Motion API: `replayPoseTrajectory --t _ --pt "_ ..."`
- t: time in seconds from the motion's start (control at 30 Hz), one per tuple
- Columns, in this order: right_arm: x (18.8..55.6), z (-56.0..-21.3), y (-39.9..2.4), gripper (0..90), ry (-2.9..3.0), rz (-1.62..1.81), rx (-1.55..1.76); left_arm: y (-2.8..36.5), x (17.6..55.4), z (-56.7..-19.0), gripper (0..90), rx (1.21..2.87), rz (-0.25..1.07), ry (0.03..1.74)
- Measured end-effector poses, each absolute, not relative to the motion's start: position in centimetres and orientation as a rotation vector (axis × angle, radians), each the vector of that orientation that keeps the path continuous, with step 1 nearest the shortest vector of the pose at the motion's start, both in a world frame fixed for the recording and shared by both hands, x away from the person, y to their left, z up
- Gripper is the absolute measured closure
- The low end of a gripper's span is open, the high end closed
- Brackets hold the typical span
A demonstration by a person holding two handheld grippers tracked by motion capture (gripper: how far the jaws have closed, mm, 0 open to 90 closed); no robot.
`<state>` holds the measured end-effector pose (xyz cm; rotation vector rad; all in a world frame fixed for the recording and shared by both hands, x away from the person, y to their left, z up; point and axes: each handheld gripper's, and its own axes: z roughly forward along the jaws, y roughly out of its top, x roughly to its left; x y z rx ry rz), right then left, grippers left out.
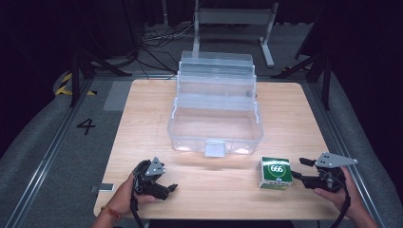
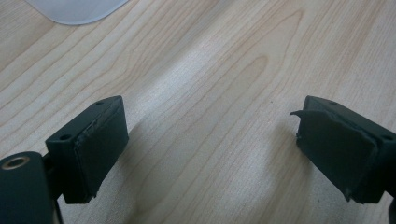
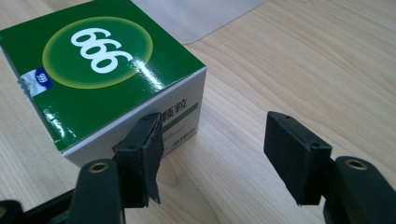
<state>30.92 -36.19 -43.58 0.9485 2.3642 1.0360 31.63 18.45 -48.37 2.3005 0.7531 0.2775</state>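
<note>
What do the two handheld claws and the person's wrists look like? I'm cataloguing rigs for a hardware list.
Both are black. The left claw and right claw each carry a grey three-cornered plate on top with small dark holes, and a black cable trails back from each past the wrist. Up close, the jaws are blocky black pads with small screw holes and brass-coloured pivot bushings. The left hand wears an orange-red wrist band; no sleeves show.

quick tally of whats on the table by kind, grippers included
clear plastic storage box: 1
green and white carton marked 666: 1
hand-held grippers: 2, the left gripper and the right gripper, both open with nothing between the fingers
total: 4
</note>
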Motion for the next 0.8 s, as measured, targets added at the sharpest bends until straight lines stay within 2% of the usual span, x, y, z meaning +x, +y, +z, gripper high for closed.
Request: replayPoseTrajectory --t 0.23,0.8 --pt "31.5 -43.3 -34.3 39.8 2.393 1.022 0.879 18.3 31.8 -48.5 0.7 2.304 0.289 0.828" --pt "32.0 -42.8 -29.6 40.7 2.492 1.029 0.746 18.6 31.9 -48.4 0.5 2.308 0.291 0.819"
